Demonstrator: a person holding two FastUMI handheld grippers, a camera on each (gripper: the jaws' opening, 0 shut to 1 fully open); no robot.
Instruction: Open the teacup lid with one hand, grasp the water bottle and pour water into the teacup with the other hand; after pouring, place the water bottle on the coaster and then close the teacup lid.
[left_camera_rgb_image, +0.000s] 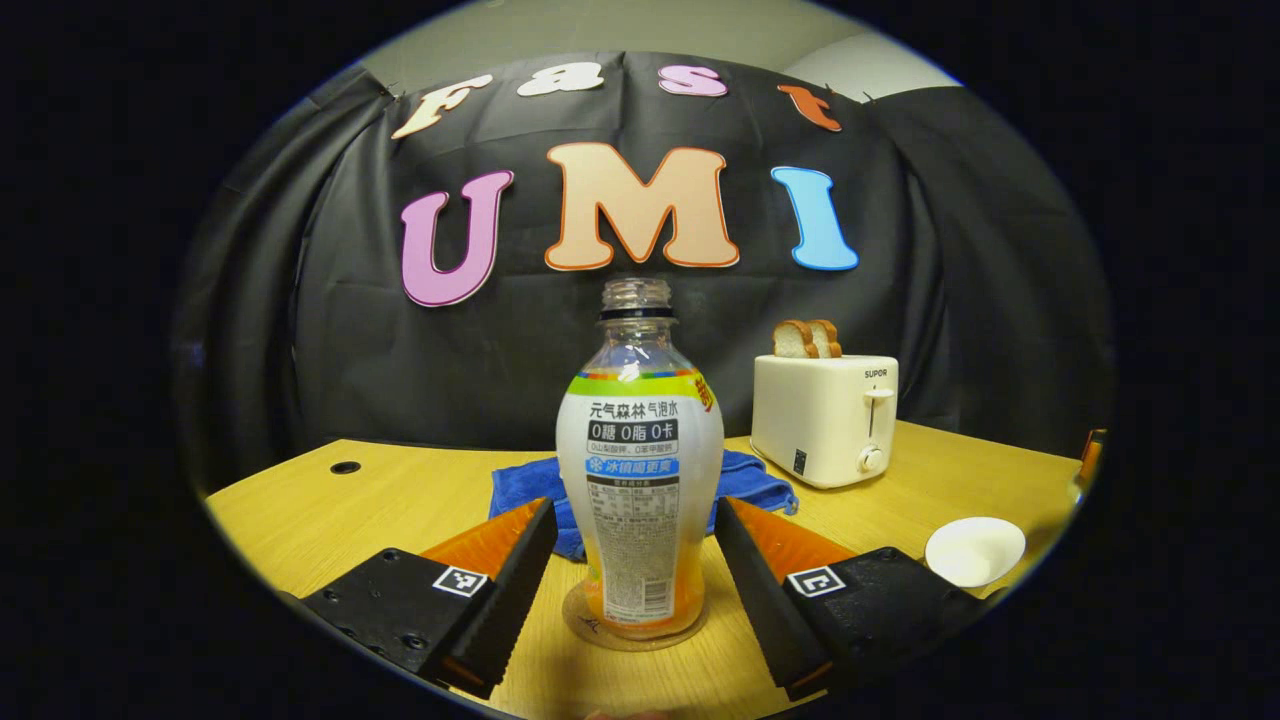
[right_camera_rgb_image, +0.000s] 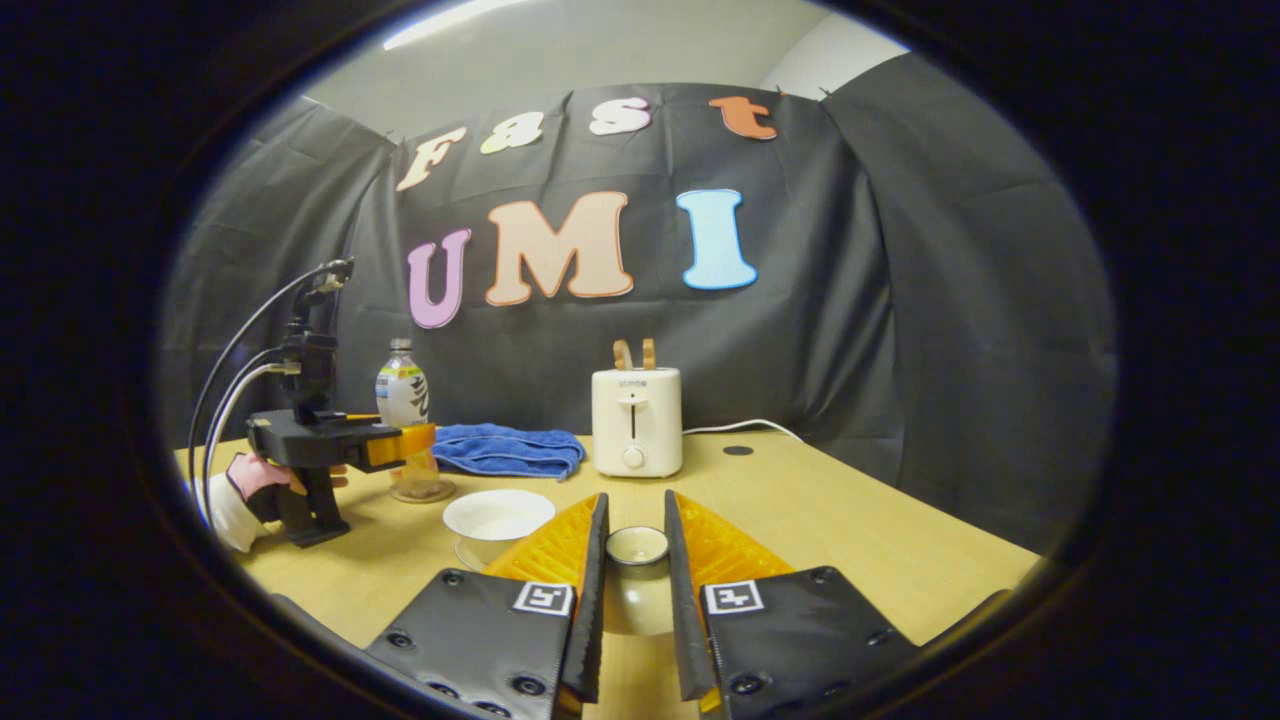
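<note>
A capless water bottle (left_camera_rgb_image: 640, 470) with a little orange liquid stands upright on a round coaster (left_camera_rgb_image: 600, 628). My left gripper (left_camera_rgb_image: 635, 510) is open, one finger close on each side of the bottle. The right gripper view shows the left gripper (right_camera_rgb_image: 400, 445) from the side, held by a gloved hand (right_camera_rgb_image: 245, 485) in front of the bottle (right_camera_rgb_image: 402, 390). The white teacup (right_camera_rgb_image: 498, 513) sits uncovered on its saucer; it is also at the right in the left gripper view (left_camera_rgb_image: 975, 548). My right gripper (right_camera_rgb_image: 635, 500) is shut on the teacup lid (right_camera_rgb_image: 637, 590), held above the table.
A blue towel (right_camera_rgb_image: 508, 450) lies behind the bottle and cup. A cream toaster (right_camera_rgb_image: 636, 420) with two bread slices stands at the back, its white cord (right_camera_rgb_image: 740, 426) trailing right. The wooden table (right_camera_rgb_image: 880, 540) has a cable hole (right_camera_rgb_image: 738, 450) on the right and a hole (left_camera_rgb_image: 345, 467) at the far left.
</note>
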